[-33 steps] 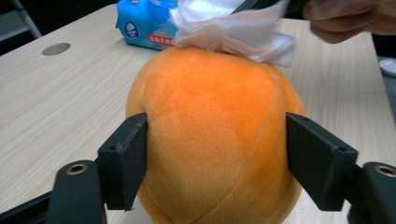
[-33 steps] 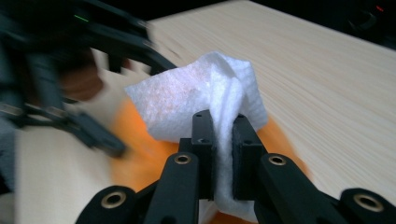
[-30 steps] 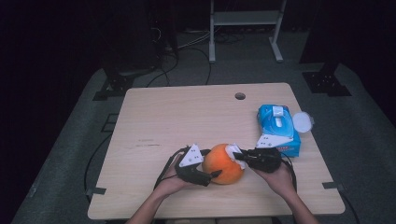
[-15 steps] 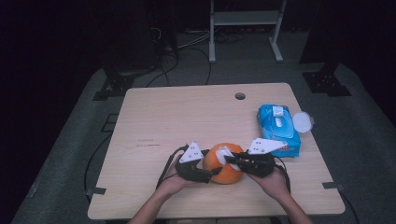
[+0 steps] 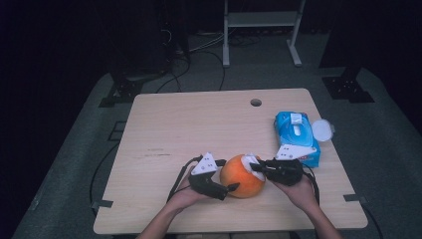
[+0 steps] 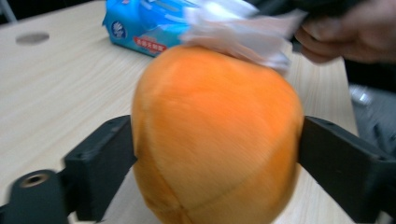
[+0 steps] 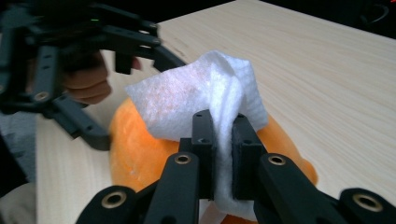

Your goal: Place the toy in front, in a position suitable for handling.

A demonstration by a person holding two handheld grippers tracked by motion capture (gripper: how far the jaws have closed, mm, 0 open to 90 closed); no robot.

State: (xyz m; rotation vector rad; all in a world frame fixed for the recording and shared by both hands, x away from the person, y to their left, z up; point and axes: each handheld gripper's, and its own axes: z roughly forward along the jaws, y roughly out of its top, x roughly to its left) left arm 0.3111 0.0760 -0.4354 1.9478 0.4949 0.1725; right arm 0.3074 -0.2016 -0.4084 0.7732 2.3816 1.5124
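Wooden table (image 5: 199, 124), orange plush ball (image 5: 242, 176) near its front edge.
Left gripper (image 5: 224, 189) had just spread, jaws flanking the ball; right gripper (image 5: 256, 167) pinched a white wipe (image 7: 201, 93) against its top.

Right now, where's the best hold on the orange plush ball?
Across its widest middle, coming in level from the person's side. The orange plush ball is round and soft and sits on the table; the left gripper straddles it there, leaving the top free.

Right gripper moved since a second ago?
Yes. In the high view the right gripper, shut on the white wipe, sat beside the blue wipe pack; it now lies lower, nearer the table's near edge, over the orange ball.
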